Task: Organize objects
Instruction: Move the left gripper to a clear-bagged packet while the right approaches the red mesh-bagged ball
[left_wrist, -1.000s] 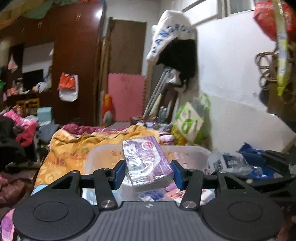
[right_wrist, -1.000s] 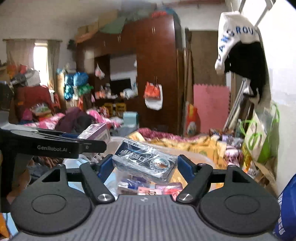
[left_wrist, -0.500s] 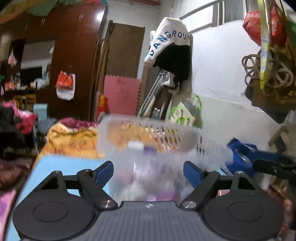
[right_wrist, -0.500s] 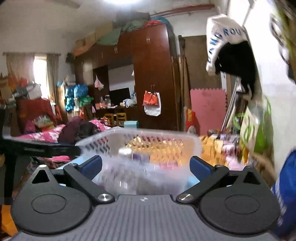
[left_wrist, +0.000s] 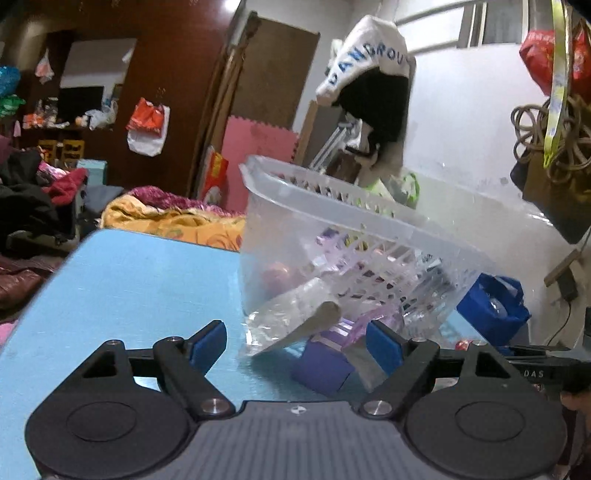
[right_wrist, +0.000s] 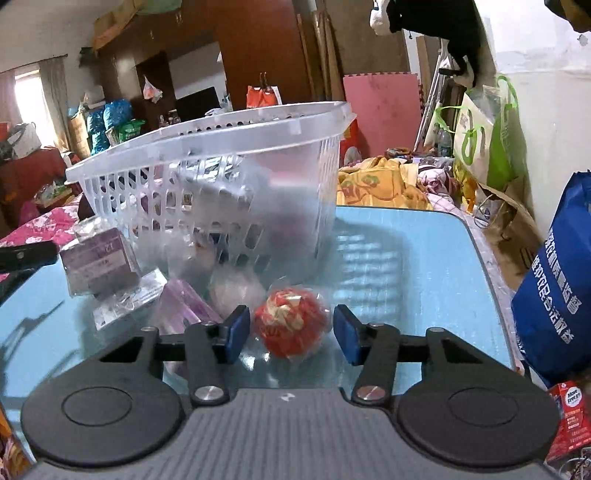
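Observation:
A clear plastic basket (left_wrist: 354, 236) (right_wrist: 229, 155) stands tilted on the blue table (left_wrist: 140, 280), with wrapped packs inside and spilling under its raised edge. My left gripper (left_wrist: 295, 345) is open, low over the table. A purple box (left_wrist: 321, 365) and a clear-wrapped packet (left_wrist: 291, 317) lie between its fingers, untouched. My right gripper (right_wrist: 291, 334) is closing around a red ball in clear wrap (right_wrist: 290, 323). A thin gap still shows at the right pad.
A wrapped purple tissue pack (right_wrist: 98, 258) and a purple packet (right_wrist: 184, 302) lie left of the ball. A blue bag (right_wrist: 554, 288) and a red box (right_wrist: 569, 402) crowd the table's right edge. Bedding and clutter lie beyond the table.
A second ago each gripper held a wrapped pack above the basket. Both let go and sank to table level. The basket now stands tilted, and the right jaws have narrowed around the red ball.

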